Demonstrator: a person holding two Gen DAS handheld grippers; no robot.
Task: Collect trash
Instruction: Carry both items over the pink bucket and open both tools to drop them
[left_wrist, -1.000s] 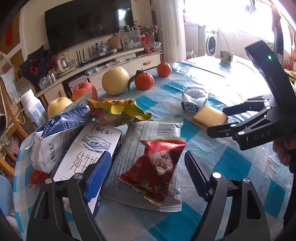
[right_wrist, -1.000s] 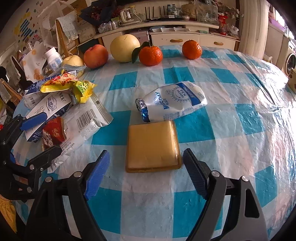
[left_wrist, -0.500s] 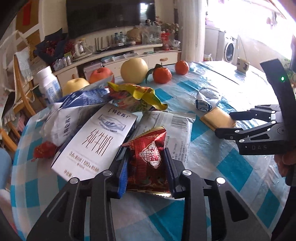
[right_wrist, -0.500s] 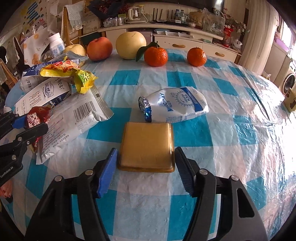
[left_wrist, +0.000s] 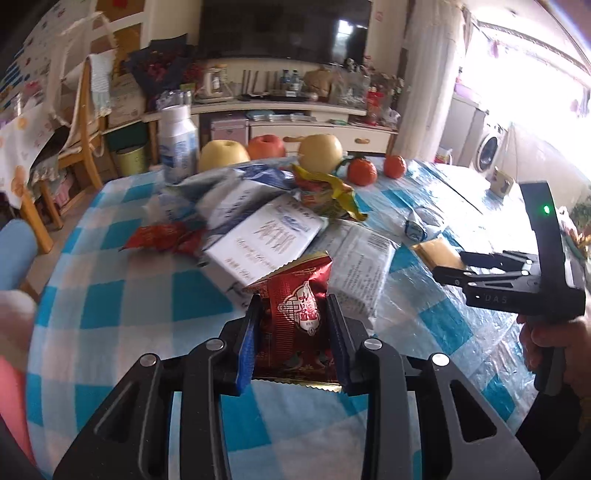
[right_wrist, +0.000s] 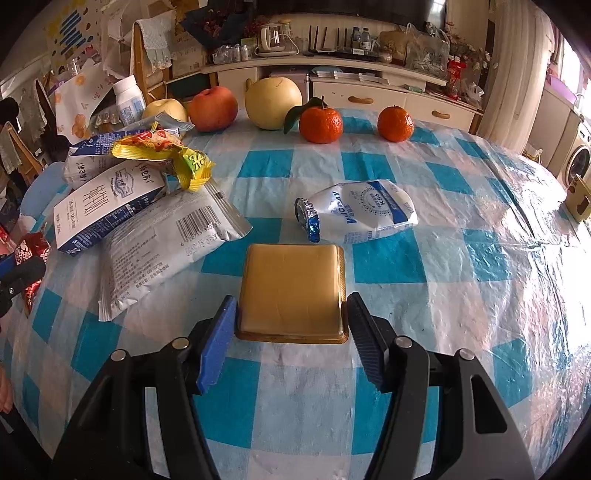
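My left gripper (left_wrist: 293, 297) is shut on a red snack packet (left_wrist: 295, 280) and holds it upright, clear of the checked tablecloth (left_wrist: 122, 302). The same packet (right_wrist: 26, 251) shows at the far left of the right wrist view. My right gripper (right_wrist: 291, 295) is shut on a flat tan square tray (right_wrist: 291, 273) that lies on the cloth, one pad against each side. From the left wrist view, the right gripper (left_wrist: 448, 264) sits at the right with the tray (left_wrist: 436, 251) at its tips.
A trash pile lies at the left: grey barcode wrapper (right_wrist: 162, 251), white carton (right_wrist: 107, 199), yellow-green wrapper (right_wrist: 162, 151), another red wrapper (left_wrist: 162, 236). A white-blue pouch (right_wrist: 362, 210) sits behind the tray. Fruit (right_wrist: 273, 99) and a white bottle (left_wrist: 177, 144) line the far edge.
The left jaws closed on the red packet and lifted it off the grey wrapper, the view swinging left. The right jaws narrowed onto the tan tray's sides.
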